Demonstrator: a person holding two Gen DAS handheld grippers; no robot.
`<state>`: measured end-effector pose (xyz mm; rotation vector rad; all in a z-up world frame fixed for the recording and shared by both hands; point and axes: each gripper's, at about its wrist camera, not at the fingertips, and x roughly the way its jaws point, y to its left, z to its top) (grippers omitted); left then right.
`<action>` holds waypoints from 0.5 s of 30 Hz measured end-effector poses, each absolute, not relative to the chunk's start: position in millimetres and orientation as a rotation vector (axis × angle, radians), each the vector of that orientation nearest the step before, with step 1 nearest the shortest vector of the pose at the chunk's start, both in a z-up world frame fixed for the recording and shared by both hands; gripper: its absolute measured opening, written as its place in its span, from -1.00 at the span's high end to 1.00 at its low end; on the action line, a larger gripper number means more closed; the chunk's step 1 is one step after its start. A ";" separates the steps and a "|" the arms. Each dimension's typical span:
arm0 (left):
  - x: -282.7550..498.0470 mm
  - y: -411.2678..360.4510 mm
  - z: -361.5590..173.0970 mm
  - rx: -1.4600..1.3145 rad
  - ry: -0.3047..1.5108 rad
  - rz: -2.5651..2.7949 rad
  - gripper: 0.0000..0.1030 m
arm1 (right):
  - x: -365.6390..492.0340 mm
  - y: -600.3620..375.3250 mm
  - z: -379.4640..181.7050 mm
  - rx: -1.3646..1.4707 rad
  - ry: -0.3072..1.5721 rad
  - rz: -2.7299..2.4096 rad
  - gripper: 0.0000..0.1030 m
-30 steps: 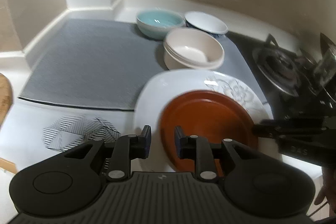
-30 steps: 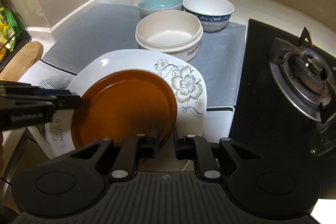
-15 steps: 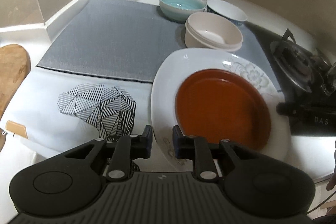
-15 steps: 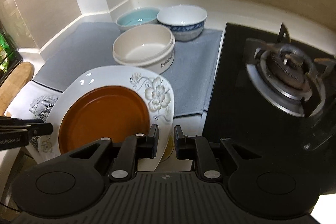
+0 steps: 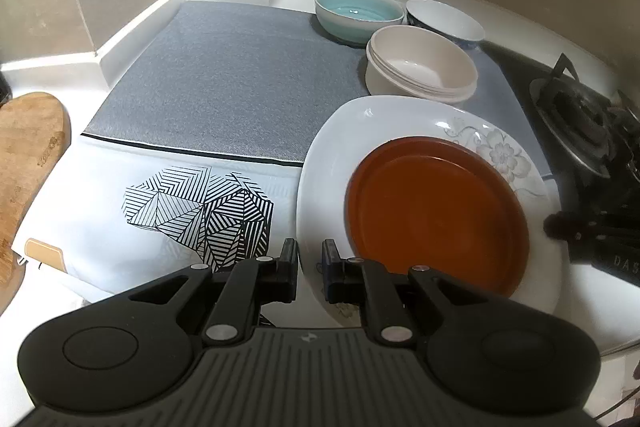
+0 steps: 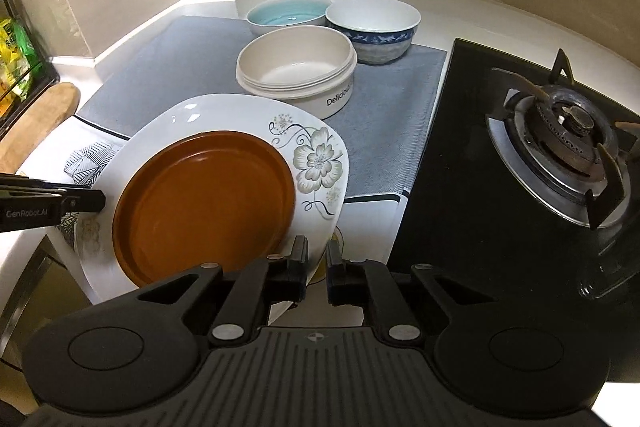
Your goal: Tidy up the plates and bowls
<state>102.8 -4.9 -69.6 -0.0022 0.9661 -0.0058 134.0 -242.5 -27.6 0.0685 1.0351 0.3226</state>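
Left wrist view shows my left gripper (image 5: 310,261) pinched on the near-left rim of the white plate (image 5: 332,163). Its jaws have just been closing, and the rim sits between them. In the right wrist view, my right gripper (image 6: 317,259) has just been closing too, and it nips the plate's near-right rim. So I hold the white plate with both grippers. The brown plate (image 6: 204,203) lies on top of it. The stack sits tilted, partly over the counter's front edge, just in front of the grey mat (image 5: 224,79). Three bowls wait at the back of the mat: cream bowl (image 6: 296,67), blue bowl (image 6: 286,13) and patterned bowl (image 6: 374,27). I think I am carrying the plates to a tidy spot. Next I must keep both grips tight and move both hands together and level, so the brown plate does not slide off.
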 end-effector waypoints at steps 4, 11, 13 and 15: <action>104.1 -5.0 -69.4 -0.006 0.976 0.002 0.68 | 135.2 -245.4 -29.1 0.098 1.050 0.336 0.72; 106.5 8.7 -72.9 -0.125 0.989 0.001 0.67 | 139.2 -252.7 -35.9 0.189 1.078 0.323 0.65; 108.4 12.2 -74.8 -0.157 0.995 -0.004 0.67 | 142.3 -254.0 -39.3 0.216 1.092 0.327 0.63; 110.8 15.6 -76.8 -0.185 1.001 -0.014 0.67 | 143.9 -254.0 -41.3 0.240 1.106 0.329 0.61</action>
